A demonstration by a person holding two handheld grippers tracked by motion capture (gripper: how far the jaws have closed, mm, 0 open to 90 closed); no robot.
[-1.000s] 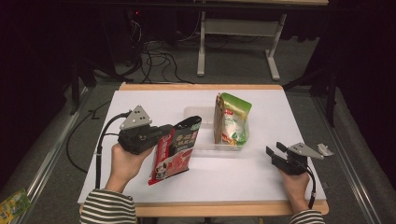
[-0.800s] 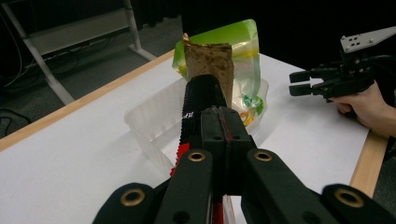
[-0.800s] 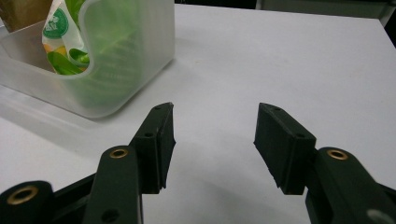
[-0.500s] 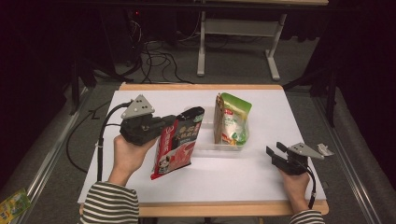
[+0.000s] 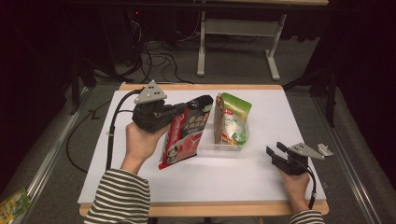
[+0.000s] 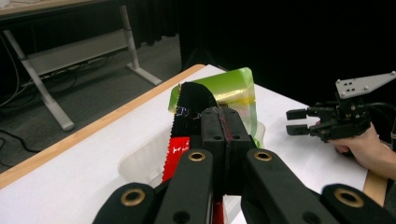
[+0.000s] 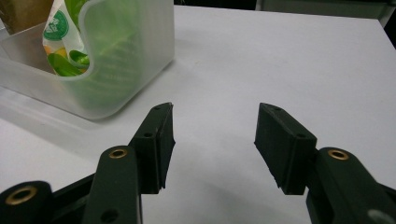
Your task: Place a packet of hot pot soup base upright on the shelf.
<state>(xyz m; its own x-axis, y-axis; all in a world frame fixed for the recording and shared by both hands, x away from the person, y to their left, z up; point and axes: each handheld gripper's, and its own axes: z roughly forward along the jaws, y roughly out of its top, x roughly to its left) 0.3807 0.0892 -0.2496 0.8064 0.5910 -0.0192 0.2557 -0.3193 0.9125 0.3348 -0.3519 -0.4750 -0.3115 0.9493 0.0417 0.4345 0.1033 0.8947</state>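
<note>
From the high view, my left gripper (image 5: 180, 111) was clamped on the upper edge of the red and black snack bag (image 5: 184, 133), which hung tilted above the white table (image 5: 233, 172), its lower end low near the surface just left of the clear plastic bin (image 5: 227, 145). A green pouch (image 5: 232, 119) stood upright inside that bin. My right gripper (image 5: 275, 153) rested near the table's right edge, well apart from the bin, its jaws apart and holding nothing.

In the left gripper view, my jaws were pressed together on the bag's black serrated top (image 6: 192, 100), with the red print (image 6: 176, 151) showing below on the left. The green pouch (image 6: 233, 88) rose just behind the bag, and the bin's pale rim (image 6: 140, 161) lay beneath. Farther off to the right, my other hand (image 6: 366, 147) held the right gripper (image 6: 296, 122) over the table.

In the right gripper view, my jaws stood wide apart over bare white table (image 7: 289, 60). The bin (image 7: 116, 60) sat at upper left, the green pouch (image 7: 65, 42) visible through its translucent wall.
</note>
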